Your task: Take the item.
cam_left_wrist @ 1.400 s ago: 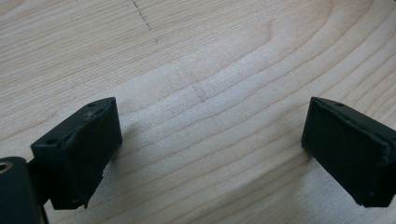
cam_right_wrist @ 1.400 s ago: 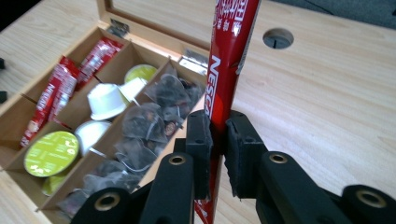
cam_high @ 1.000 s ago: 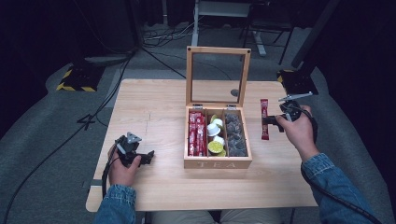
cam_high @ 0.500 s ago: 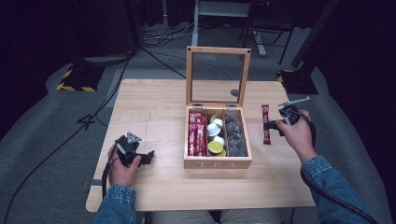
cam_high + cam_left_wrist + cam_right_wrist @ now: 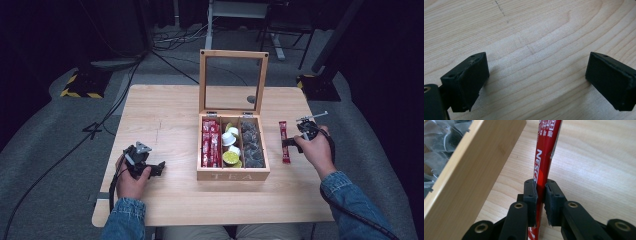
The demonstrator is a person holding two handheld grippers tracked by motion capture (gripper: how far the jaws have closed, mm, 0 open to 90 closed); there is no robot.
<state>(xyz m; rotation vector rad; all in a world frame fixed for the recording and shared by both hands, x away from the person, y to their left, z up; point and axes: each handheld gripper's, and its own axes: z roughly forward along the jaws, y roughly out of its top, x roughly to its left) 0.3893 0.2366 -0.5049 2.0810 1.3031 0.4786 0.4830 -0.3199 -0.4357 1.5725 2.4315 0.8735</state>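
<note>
My right gripper [image 5: 288, 144] [image 5: 541, 193] is shut on a red Nescafe stick sachet [image 5: 283, 134] [image 5: 547, 147], gripping it near one end. The sachet lies low over the table just right of the open wooden tea box [image 5: 233, 175], parallel to its right wall [image 5: 471, 172]; whether it touches the table I cannot tell. The box holds more red sachets [image 5: 210, 142], small creamer cups [image 5: 230, 139] and dark tea bags [image 5: 251, 145]. My left gripper [image 5: 158, 168] [image 5: 536, 80] rests open at the table's front left, with bare wood between its jaws.
The box's glass lid [image 5: 234, 80] stands upright behind the compartments. The wooden table [image 5: 165, 115] has free room on its left half and in front of the box. Cables and stands lie on the floor beyond the far edge.
The right hand has come down with the red sachet, from above the table to low beside the box. The left hand has stayed put.
</note>
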